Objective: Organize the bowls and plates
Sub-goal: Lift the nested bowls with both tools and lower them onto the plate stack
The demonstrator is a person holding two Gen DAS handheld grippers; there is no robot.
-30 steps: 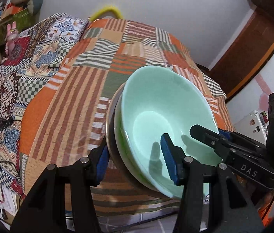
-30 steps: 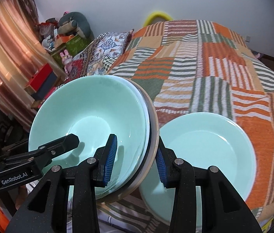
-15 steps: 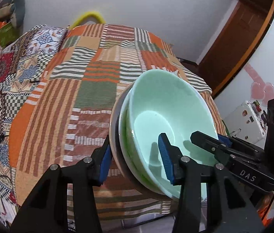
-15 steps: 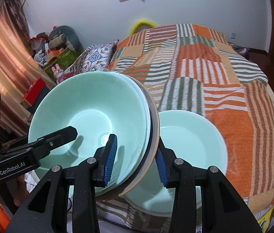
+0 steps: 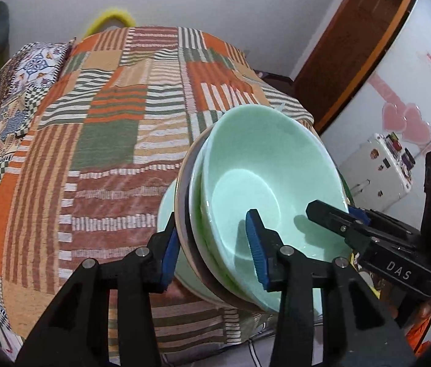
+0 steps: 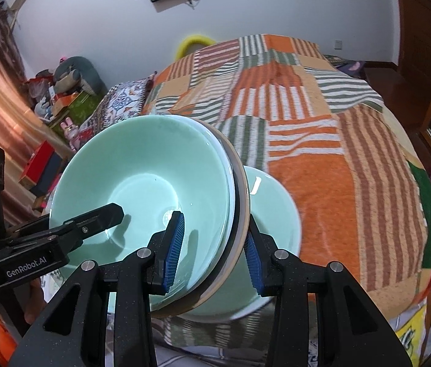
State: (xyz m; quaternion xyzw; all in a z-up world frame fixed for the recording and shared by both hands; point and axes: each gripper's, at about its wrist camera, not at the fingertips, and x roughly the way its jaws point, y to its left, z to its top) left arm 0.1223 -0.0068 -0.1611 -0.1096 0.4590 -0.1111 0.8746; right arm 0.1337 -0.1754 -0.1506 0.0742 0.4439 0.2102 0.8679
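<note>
A stack of mint green bowls [image 5: 264, 165] nested on a dark plate with a tan rim [image 5: 182, 202] is held tilted in the air between both grippers. My left gripper [image 5: 212, 252] is shut on the stack's left rim. My right gripper [image 6: 212, 252] is shut on the stack [image 6: 142, 165] at its right rim, over its dark plate [image 6: 241, 195]. A separate mint green plate [image 6: 276, 214] lies on the bed just behind and below the stack; its edge shows in the left wrist view [image 5: 166, 205].
A bed with an orange, green and white striped patchwork cover [image 5: 117, 128] fills the middle. A patterned pillow [image 6: 123, 101] lies at its left. Boxes and stuffed toys [image 6: 71, 76] stand by the curtain. A wooden door [image 5: 353, 46] is at the right.
Both grippers have lifted the stack higher and pulled back from the bed. The separate green plate now looks smaller and sits mostly behind the stack.
</note>
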